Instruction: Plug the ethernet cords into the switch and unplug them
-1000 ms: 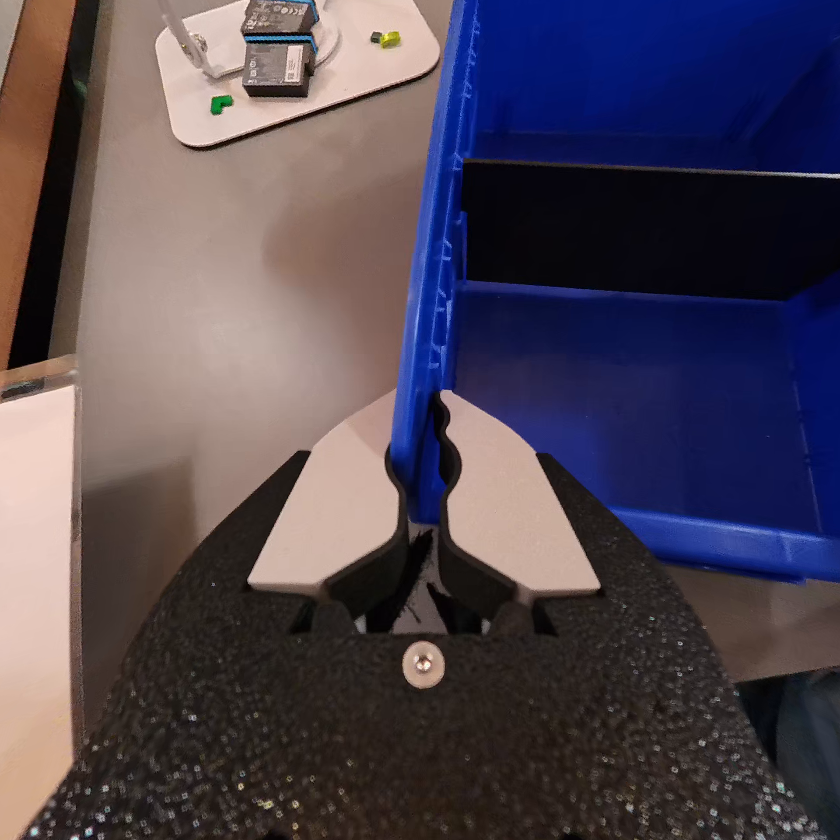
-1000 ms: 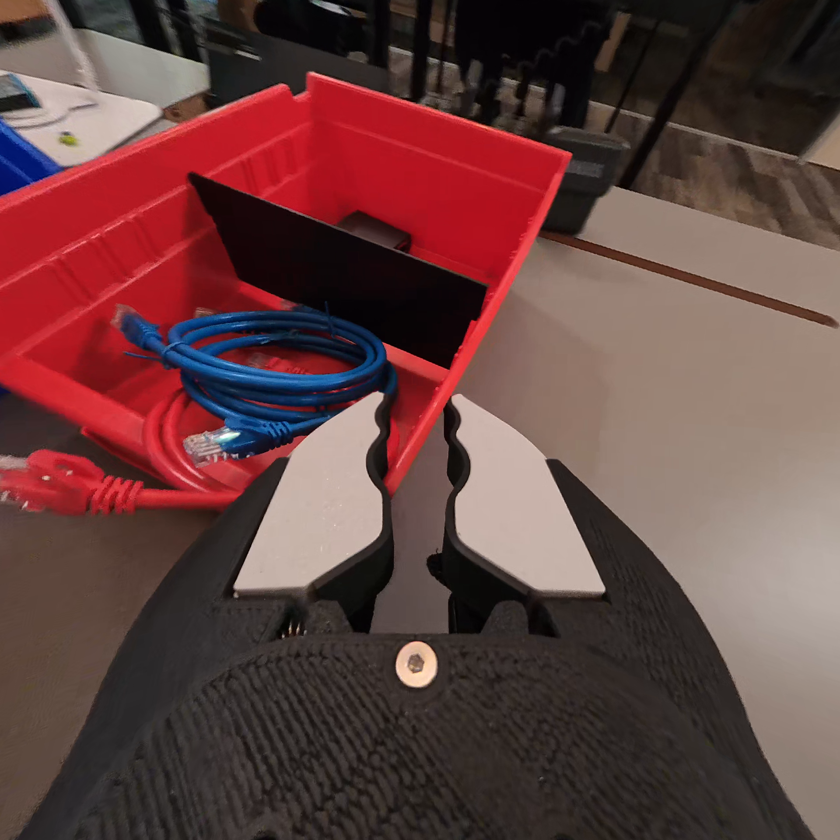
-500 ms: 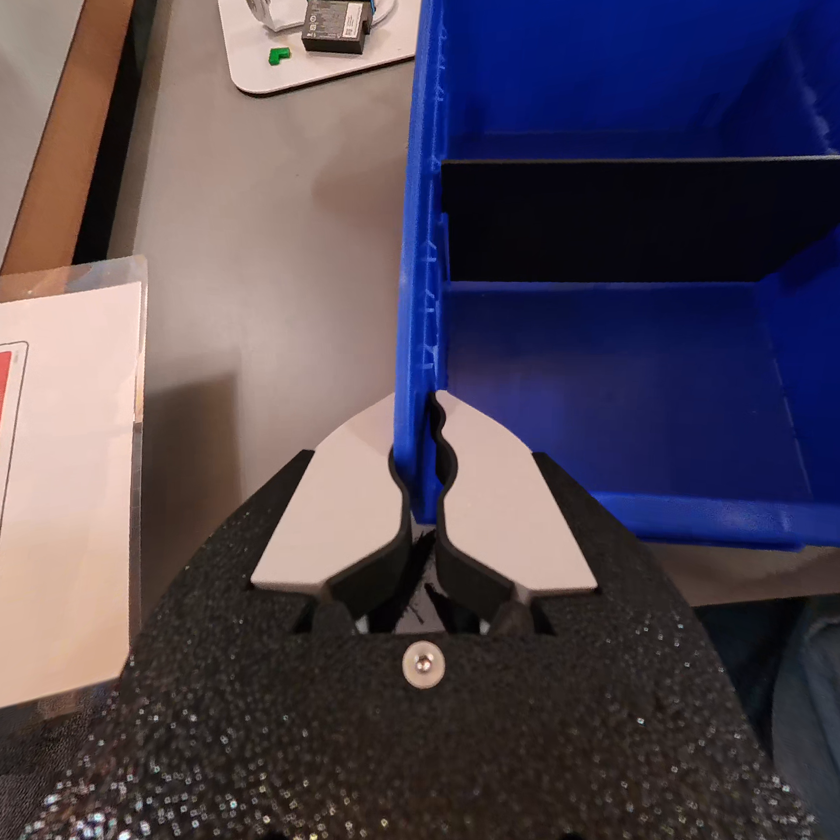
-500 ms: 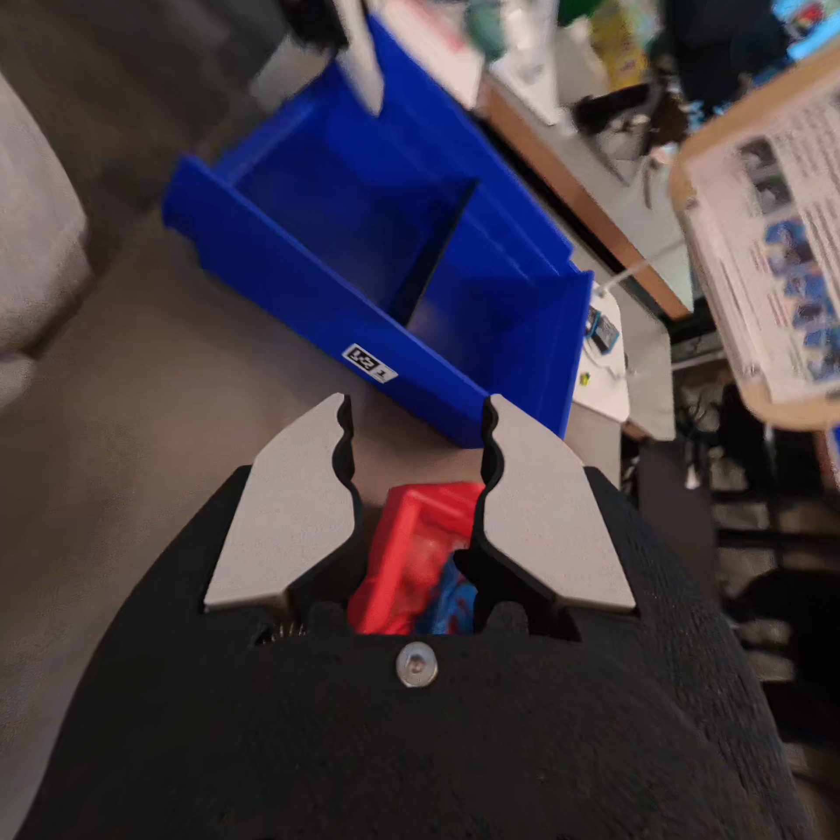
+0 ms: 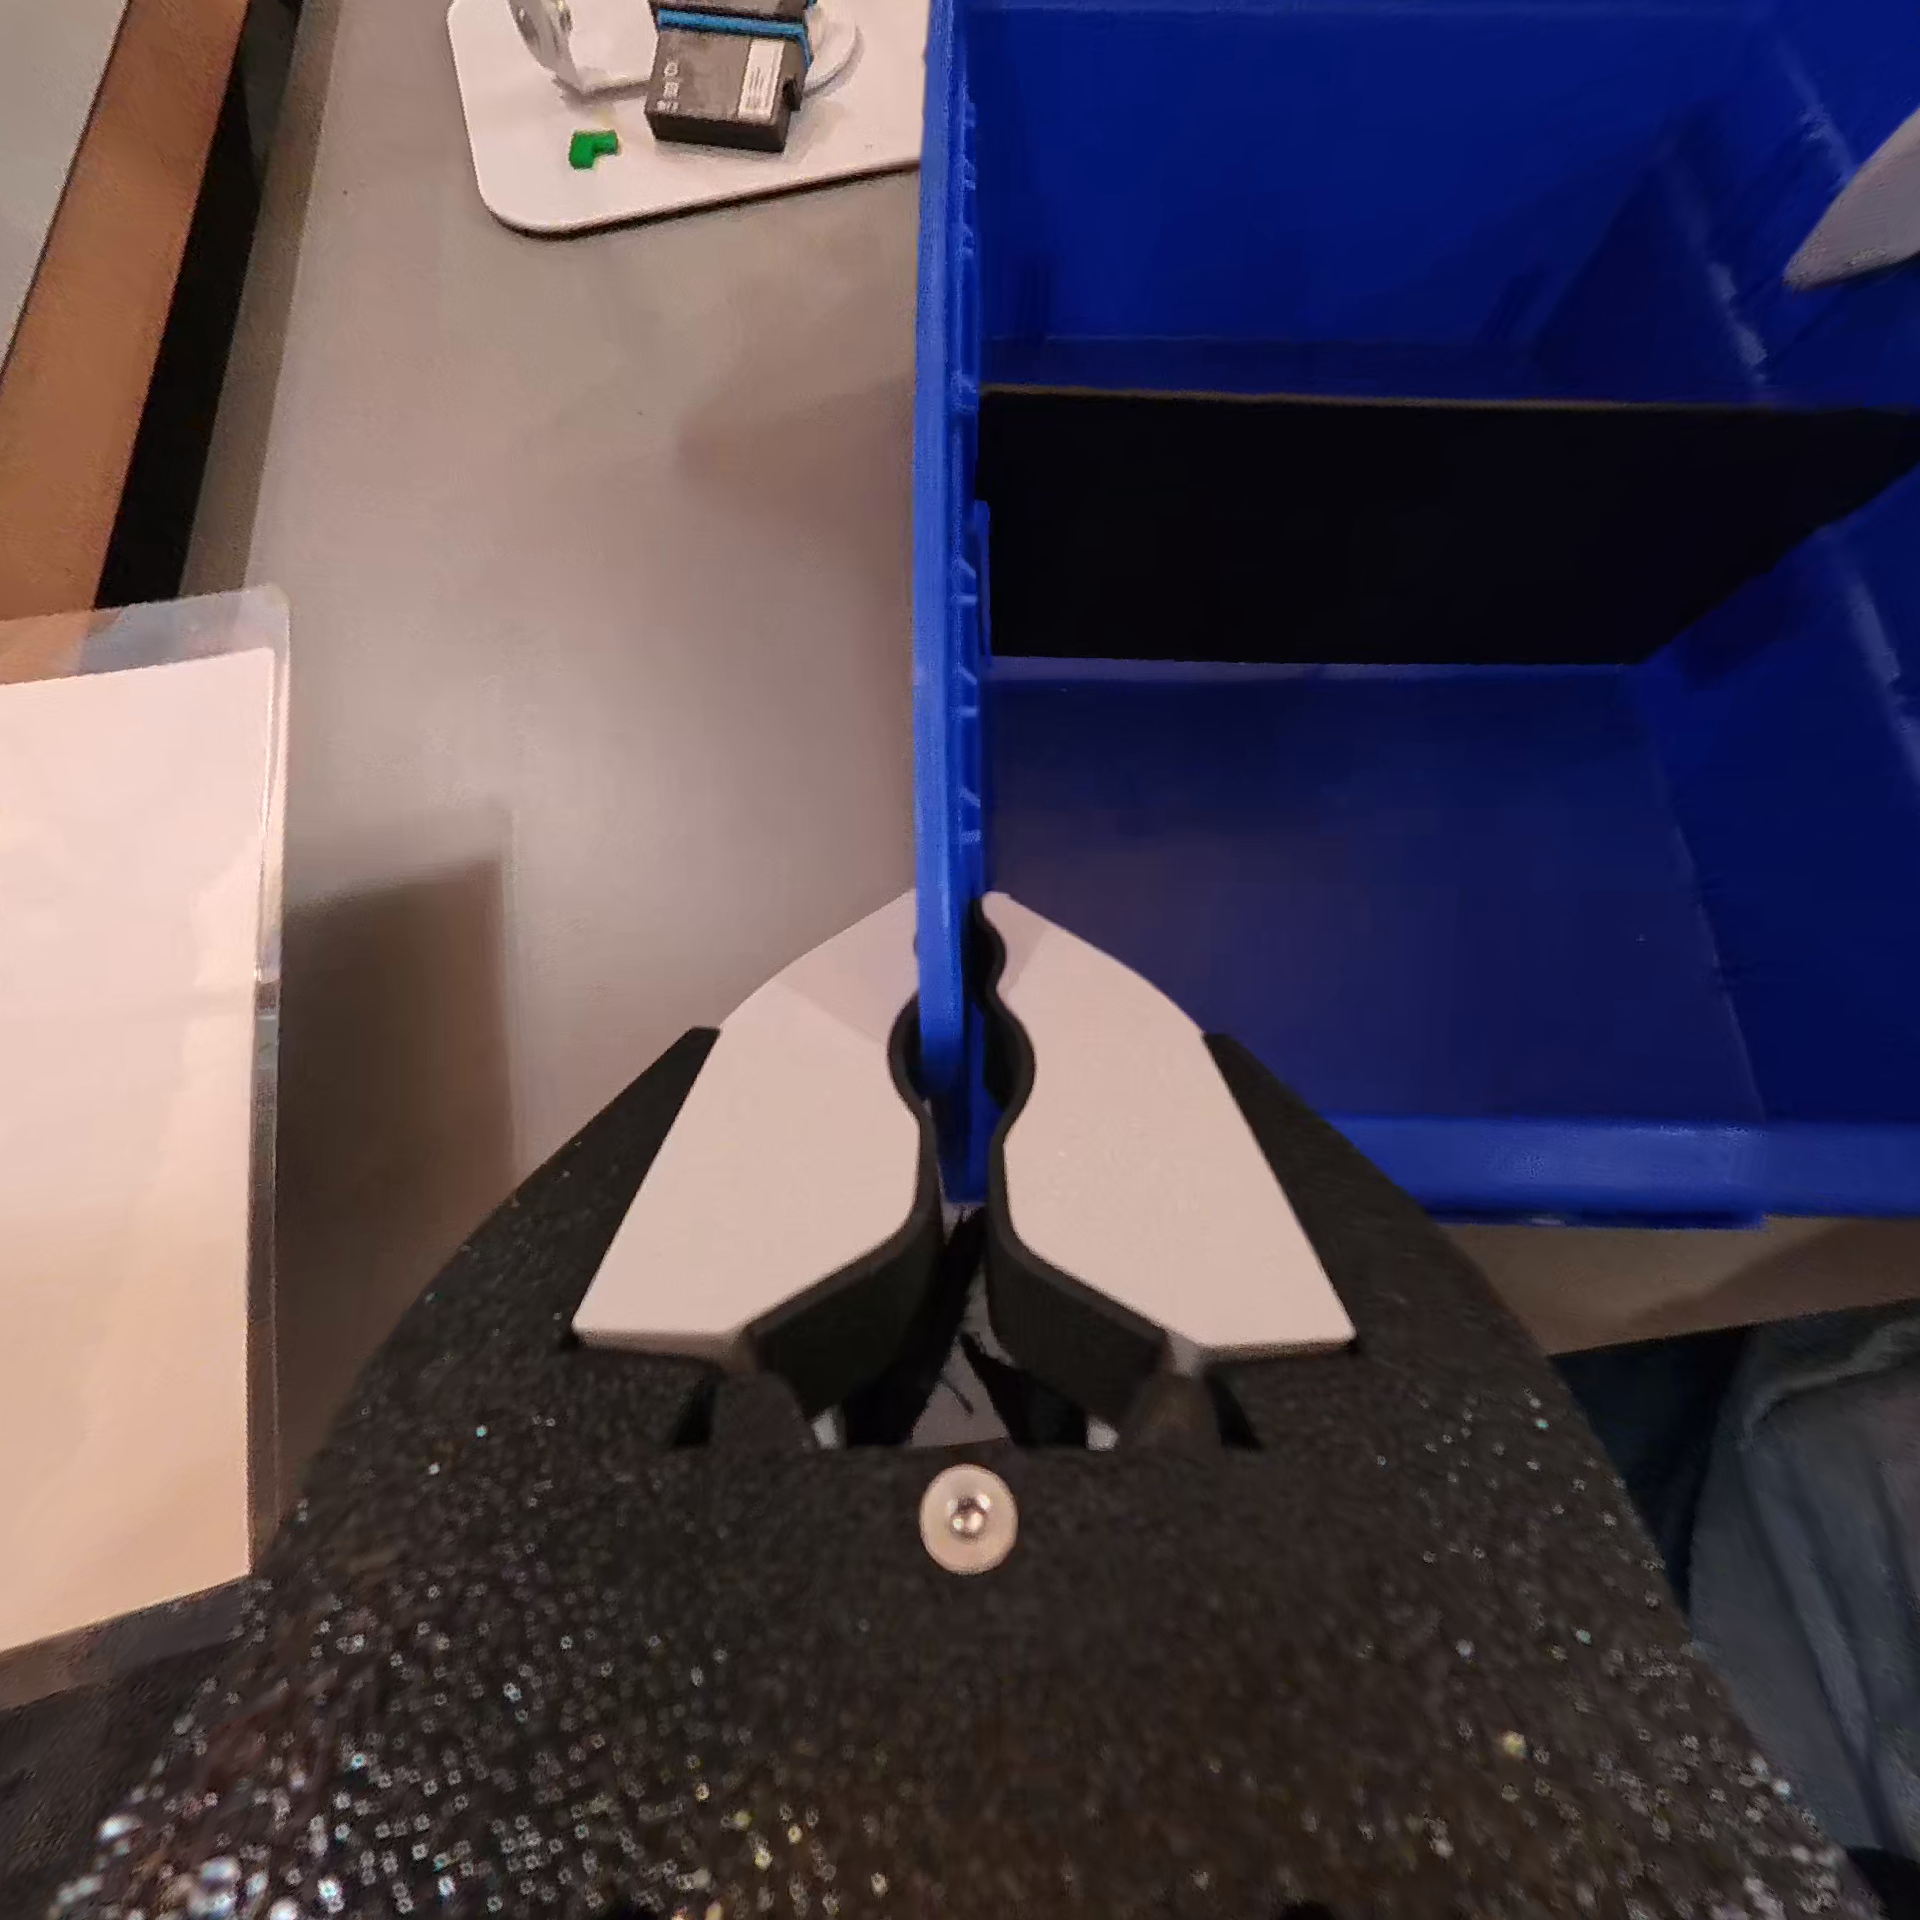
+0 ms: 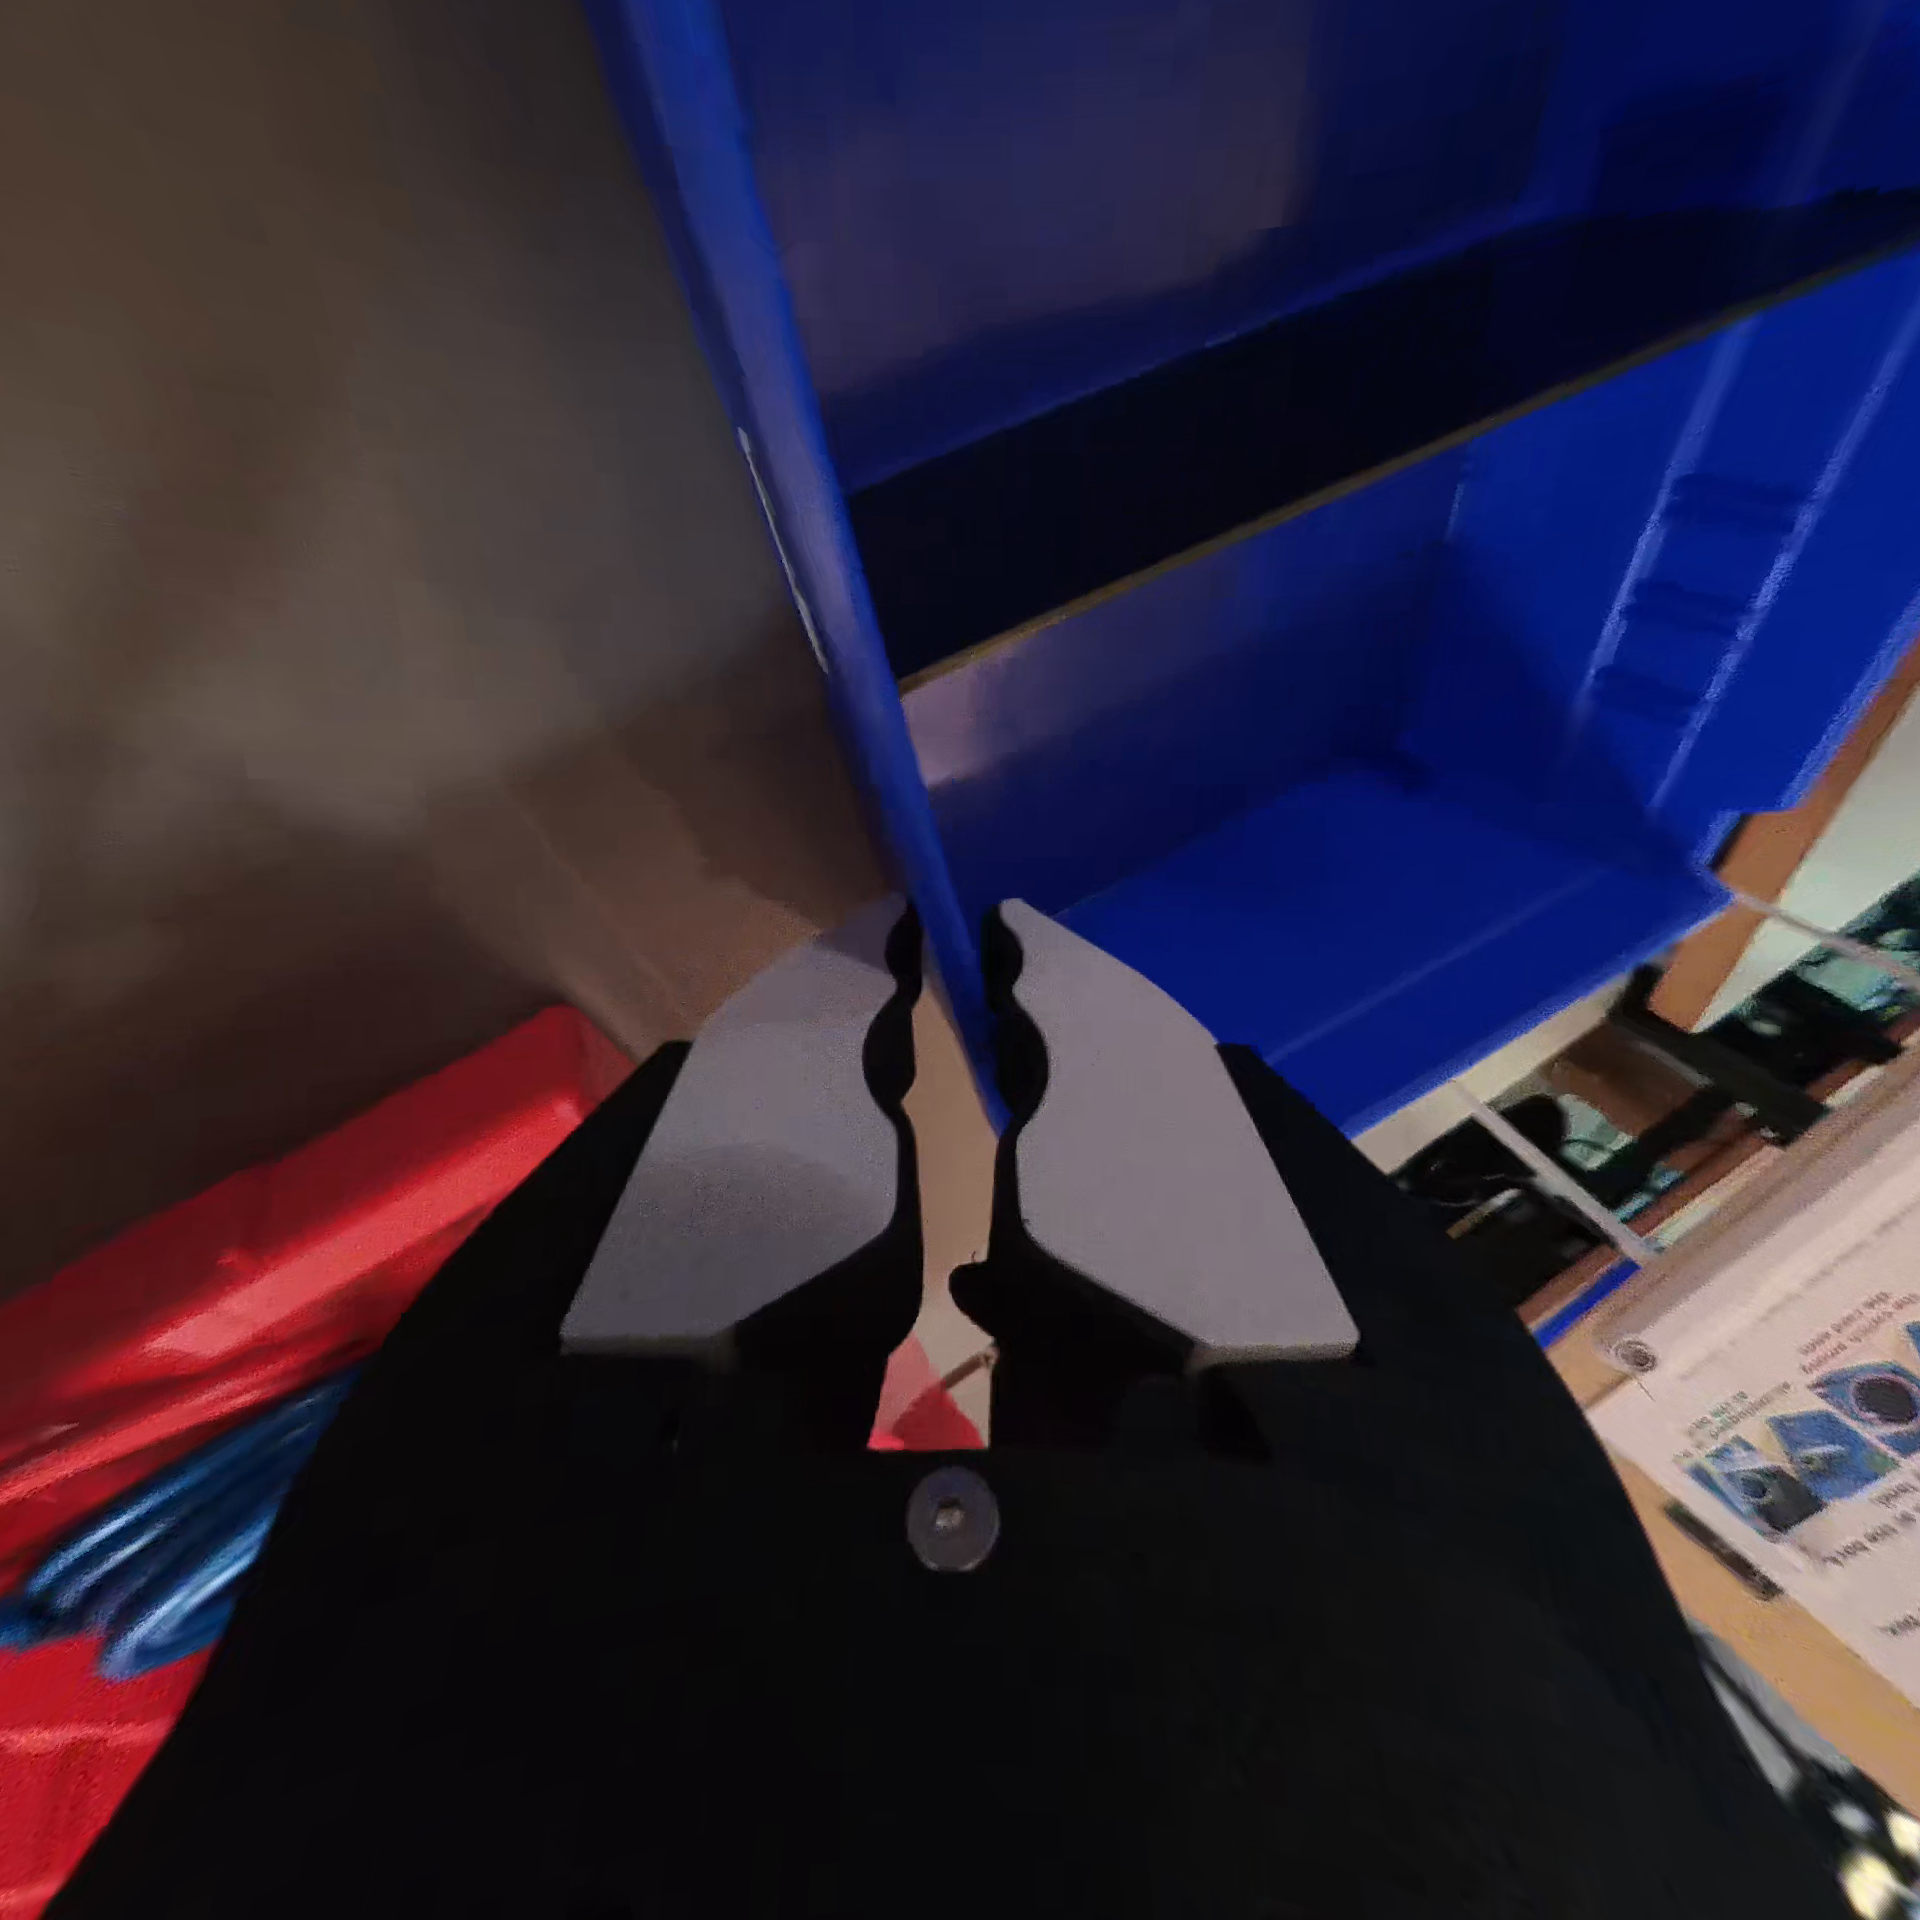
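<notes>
Your right tool (image 6: 948,925) has left the red bin (image 6: 260,1247), where it sat a second ago, and swung across to the right wall of the blue bin (image 5: 1351,935). Your left tool (image 5: 951,914) has kept its bite on the bin's left wall all the while.

The left tool is closed on the blue wall close to the near corner, one finger outside and one inside. The right tool is narrowed about the opposite wall but not clamped: a sliver of counter (image 5: 571,571) shows between its left finger and the plastic.

The blue bin stands on the counter, with a black divider (image 5: 1351,520) across its middle and both compartments bare. The red bin lies near on the right tool's left, with a blue cable (image 6: 156,1590) coiled in it. To the far left is a white pad (image 5: 727,177) carrying a black block (image 5: 717,88) and a green piece (image 5: 592,149). A clear-sleeved sheet (image 5: 125,1039) lies at the near left.

Judged from here, a sound hold wants the right fingers seated deeper over the rim and squared to the wall before they close, level with the left, so the bin does not twist
</notes>
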`<state>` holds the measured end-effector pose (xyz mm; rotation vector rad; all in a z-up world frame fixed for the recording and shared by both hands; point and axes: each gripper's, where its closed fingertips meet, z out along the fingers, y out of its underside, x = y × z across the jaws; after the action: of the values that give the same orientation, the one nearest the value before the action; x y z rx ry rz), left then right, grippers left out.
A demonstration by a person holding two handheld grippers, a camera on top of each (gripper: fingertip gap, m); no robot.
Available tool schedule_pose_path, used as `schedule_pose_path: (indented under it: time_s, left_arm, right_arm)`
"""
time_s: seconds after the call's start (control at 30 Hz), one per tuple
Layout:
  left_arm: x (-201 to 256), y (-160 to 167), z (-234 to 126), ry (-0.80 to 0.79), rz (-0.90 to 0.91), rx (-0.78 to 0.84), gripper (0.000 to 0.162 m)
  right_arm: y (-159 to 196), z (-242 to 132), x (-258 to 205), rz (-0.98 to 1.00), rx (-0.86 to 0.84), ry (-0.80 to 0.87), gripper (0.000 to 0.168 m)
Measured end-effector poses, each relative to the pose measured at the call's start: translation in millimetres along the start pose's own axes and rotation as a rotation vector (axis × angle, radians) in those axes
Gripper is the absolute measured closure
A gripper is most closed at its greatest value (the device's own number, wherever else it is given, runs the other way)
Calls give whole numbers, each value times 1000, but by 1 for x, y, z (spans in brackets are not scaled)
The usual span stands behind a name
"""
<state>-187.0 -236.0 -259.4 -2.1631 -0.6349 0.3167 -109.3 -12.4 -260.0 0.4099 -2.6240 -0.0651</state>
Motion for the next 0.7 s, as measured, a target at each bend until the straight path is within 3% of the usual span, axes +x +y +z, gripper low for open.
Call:
schedule_pose_path:
  time_s: [0.03, 0.13, 0.27, 0.37, 0.5, 0.7]
  left_arm:
    - [1, -4, -4, -4, 2, 17, 160]
    - [11, -33, -28, -33, 41, 92, 159]
    - [40, -99, -63, -38, 164, 213, 160]
    - [75, -151, -65, 30, 260, 291, 160]
    - [152, -207, -27, 188, 385, 333, 159]
    - [332, -256, 60, 452, 677, 289, 155]
  right_arm:
    - [-1, -3, -2, 25, 7, -13, 162]
    - [6, -29, 3, 24, 16, 83, 162]
    - [30, -100, 7, 71, -13, 161, 161]
    - [62, -155, -9, 108, -101, 157, 162]
    - [123, -218, -68, 228, -273, 102, 161]
    - [209, -300, -233, 532, -550, -52, 160]
